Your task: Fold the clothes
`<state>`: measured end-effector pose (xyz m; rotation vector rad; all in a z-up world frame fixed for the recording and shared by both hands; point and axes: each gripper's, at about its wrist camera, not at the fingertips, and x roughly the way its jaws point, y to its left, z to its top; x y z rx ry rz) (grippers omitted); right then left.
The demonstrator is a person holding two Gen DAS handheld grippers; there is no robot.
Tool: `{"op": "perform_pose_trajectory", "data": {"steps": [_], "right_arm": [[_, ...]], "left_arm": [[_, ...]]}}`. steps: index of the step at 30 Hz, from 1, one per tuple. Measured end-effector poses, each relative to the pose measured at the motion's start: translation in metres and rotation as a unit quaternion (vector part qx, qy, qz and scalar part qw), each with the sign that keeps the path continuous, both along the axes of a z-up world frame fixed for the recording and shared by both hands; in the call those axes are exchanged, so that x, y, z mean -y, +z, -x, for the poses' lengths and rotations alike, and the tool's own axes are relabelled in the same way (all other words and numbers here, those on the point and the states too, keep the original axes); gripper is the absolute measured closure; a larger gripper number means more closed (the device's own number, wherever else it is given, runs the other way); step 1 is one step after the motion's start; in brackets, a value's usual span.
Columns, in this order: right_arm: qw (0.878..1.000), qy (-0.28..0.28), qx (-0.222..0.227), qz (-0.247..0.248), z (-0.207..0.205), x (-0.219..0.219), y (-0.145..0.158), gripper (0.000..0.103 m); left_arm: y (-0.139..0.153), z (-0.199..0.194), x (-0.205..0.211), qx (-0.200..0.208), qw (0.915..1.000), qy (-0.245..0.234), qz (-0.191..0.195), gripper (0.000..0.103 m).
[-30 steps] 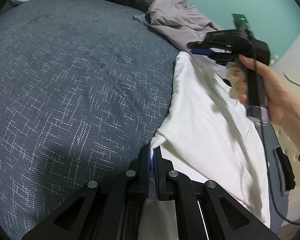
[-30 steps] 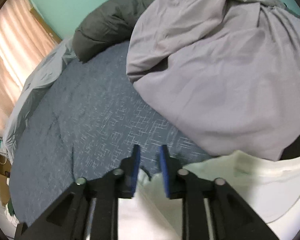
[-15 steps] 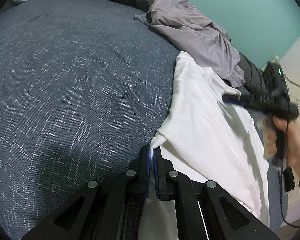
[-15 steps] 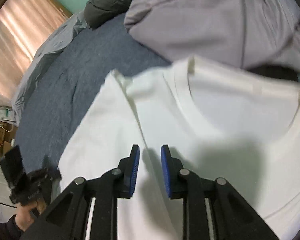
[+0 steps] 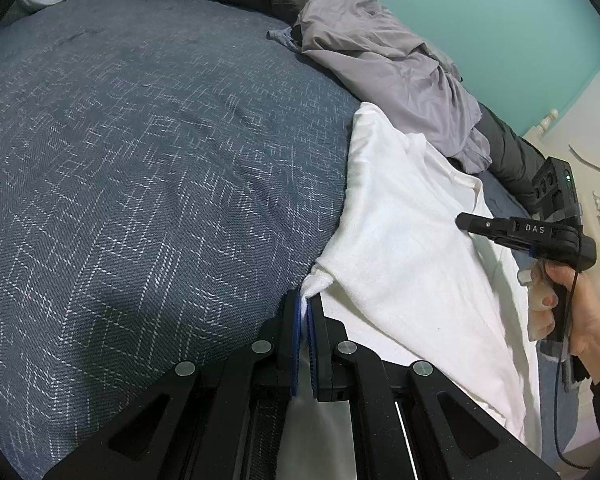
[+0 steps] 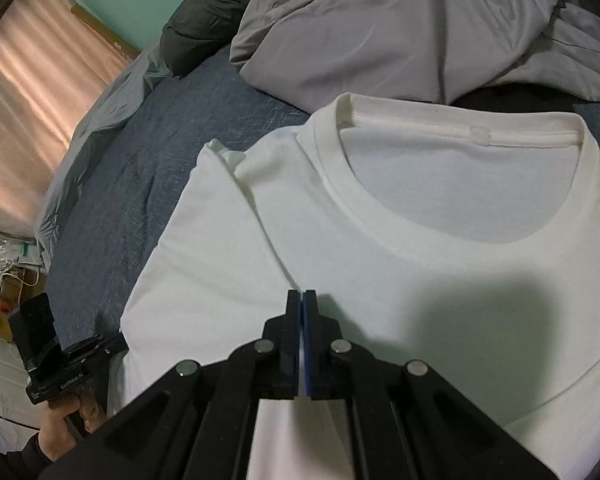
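While the left gripper point(image 5: 304, 304) pinches the shirt's point(image 5: 412, 264) near-left corner to anchor it, the right gripper point(image 6: 303, 296) has its jaws pressed together on a shoulder crease. Shirt lies flat on the bed point(image 5: 160, 160), collar far; likely a lengthwise fold.

Left wrist cam: mounted behind left gripper point(image 5: 304, 300), angled down across blue bedspread point(image 5: 140, 180) toward teal wall point(image 5: 480, 20); close to fabric. Right wrist cam: behind right gripper point(image 6: 302, 294), angled down, close over white T-shirt point(image 6: 440, 240). Shared: T-shirt, grey bedding point(image 6: 400, 32), bedspread; each cam shows opposite gripper.
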<state>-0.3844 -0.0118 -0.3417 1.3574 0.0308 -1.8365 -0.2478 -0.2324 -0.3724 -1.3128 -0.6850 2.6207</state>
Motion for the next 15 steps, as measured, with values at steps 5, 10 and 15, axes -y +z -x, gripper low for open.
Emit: {"op": "perform_pose_trajectory", "data": {"steps": [5, 10, 15], "right_arm": [[1.0, -0.012, -0.004, 0.011, -0.005, -0.014, 0.008, 0.101], [1.0, -0.012, -0.003, -0.003, -0.022, -0.056, 0.01, 0.093], [1.0, -0.009, 0.006, -0.013, -0.036, -0.079, 0.0, 0.083]], "left_arm": [[0.0, 0.001, 0.001, 0.0, 1.0, 0.0, 0.0, 0.099], [0.001, 0.001, 0.002, 0.001, 1.0, -0.001, 0.001, 0.099], [0.001, 0.001, 0.002, 0.002, 1.0, 0.001, -0.001, 0.099]]}}
